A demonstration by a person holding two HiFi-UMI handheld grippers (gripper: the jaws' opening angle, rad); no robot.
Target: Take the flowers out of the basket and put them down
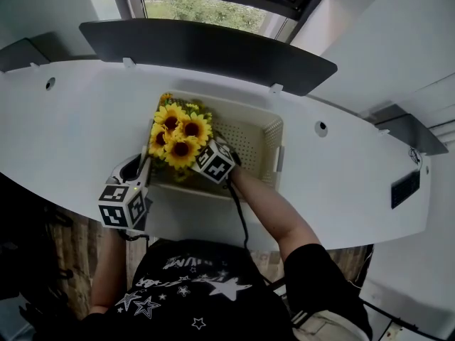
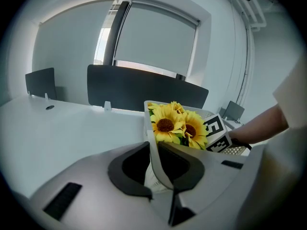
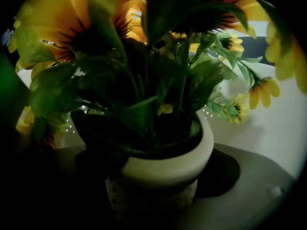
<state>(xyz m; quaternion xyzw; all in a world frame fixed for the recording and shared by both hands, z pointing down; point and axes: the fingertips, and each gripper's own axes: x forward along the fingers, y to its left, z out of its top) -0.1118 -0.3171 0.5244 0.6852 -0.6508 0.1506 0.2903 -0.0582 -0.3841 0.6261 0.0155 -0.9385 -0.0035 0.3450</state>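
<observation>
Starting on the left: the left gripper (image 1: 142, 170) sits at the near-left corner of the basket (image 1: 276, 142), with its marker cube hanging off the desk (image 1: 71, 119) edge toward the person. In the left gripper view the left gripper (image 2: 154, 159) has its jaws pinched onto the basket's thin cream wall (image 2: 152, 138) - one pad on the outside, one on the inside, no gap on either side.

The basket is a perforated cream tub in the middle of the curved white desk. The flowers (image 1: 181, 133) - a bunch of yellow sunflowers (image 2: 175, 123) - stand in its left end, heads poking above the rim. The right half of the basket looks bare.

The right gripper (image 1: 212, 160) reaches in from the near side, its cube right against the blooms. Its own view is pretty dim, but the right gripper (image 3: 156, 176) has its jaws closed around a small white pot (image 3: 172, 162) with the stems and leaves (image 3: 144, 56) rising out of it. The pot fills the space between the pads.

Behind the desk there's a dark divider panel (image 1: 206, 48) with a window (image 1: 206, 9) past it.
</observation>
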